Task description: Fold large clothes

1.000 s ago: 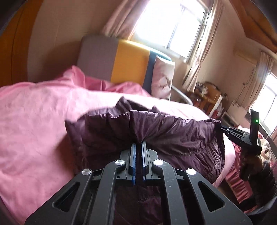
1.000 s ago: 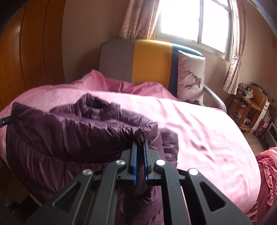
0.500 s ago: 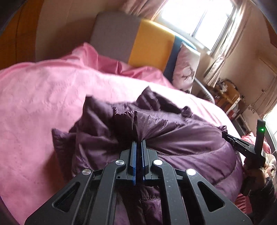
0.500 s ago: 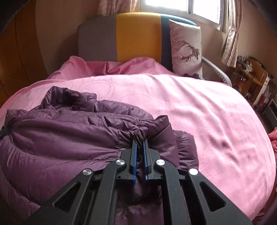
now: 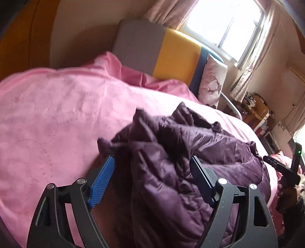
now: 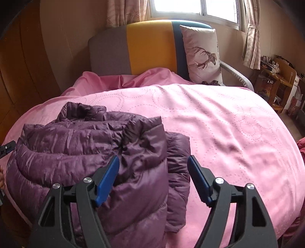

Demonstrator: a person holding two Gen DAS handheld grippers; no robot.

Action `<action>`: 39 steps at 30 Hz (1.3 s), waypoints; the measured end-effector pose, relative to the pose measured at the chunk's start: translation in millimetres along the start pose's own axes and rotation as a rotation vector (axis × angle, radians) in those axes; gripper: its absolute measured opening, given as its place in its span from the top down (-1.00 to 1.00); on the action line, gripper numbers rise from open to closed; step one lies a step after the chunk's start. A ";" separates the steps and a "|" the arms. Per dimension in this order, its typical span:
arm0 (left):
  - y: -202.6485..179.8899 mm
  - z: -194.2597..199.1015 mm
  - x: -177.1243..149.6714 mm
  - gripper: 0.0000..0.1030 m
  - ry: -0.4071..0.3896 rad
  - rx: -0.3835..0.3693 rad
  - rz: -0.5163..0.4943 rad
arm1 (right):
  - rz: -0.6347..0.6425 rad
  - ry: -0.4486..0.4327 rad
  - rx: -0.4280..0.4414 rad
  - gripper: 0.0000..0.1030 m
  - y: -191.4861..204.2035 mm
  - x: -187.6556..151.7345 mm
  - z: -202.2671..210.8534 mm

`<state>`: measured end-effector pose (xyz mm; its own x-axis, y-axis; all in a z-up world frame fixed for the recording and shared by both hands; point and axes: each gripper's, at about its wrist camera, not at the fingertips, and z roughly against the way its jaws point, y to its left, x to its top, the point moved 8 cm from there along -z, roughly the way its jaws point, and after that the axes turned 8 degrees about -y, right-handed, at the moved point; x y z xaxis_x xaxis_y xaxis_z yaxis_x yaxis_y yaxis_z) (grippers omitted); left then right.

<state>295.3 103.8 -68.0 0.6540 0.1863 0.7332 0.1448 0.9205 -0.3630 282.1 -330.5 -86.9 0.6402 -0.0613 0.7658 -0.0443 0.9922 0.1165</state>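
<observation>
A dark purple puffer jacket (image 5: 190, 162) lies folded over on the pink bedspread (image 5: 57, 118). My left gripper (image 5: 152, 171) is open, its fingers apart on either side of the jacket's left end. In the right wrist view the jacket (image 6: 85, 152) lies in a bunched fold at the left of the bed. My right gripper (image 6: 153, 171) is open over the jacket's right edge, holding nothing. The right gripper also shows in the left wrist view (image 5: 282, 167) at the far right. The left gripper's tip (image 6: 6, 147) peeks in at the left edge of the right wrist view.
A grey, yellow and blue headboard (image 6: 144, 47) stands behind the pink bedspread (image 6: 228, 124), with a deer-print pillow (image 6: 202, 55) leaning on it. A wooden desk with clutter (image 6: 276, 76) is at the right. A window with curtains (image 6: 190, 9) is behind.
Both grippers held the jacket's top edge up, carried it forward and down onto the bed, then opened and let it go. The jacket now lies folded.
</observation>
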 end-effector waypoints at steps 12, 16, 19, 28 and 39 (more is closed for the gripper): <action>-22.0 14.0 -17.2 0.90 -0.031 -0.013 -0.067 | 0.196 0.036 -0.037 0.88 35.4 -21.8 11.0; -28.7 35.1 0.0 0.90 -0.100 -0.028 -0.067 | 0.170 -0.060 -0.016 0.88 38.8 8.4 47.6; -35.6 43.7 19.6 0.90 -0.139 -0.042 -0.077 | 0.163 -0.113 -0.007 0.88 41.5 32.6 61.9; -27.8 -2.5 63.0 0.92 -0.145 0.038 -0.079 | 0.073 -0.125 -0.086 0.88 35.6 77.0 2.2; 15.3 -103.5 22.1 0.91 0.049 0.201 -0.080 | 0.058 0.073 -0.244 0.84 10.6 23.6 -125.8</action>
<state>388.8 86.4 -116.8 0.6820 0.0973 0.7249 0.0503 0.9825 -0.1792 393.2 -307.7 -147.1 0.6960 -0.0043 0.7180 0.0982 0.9912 -0.0893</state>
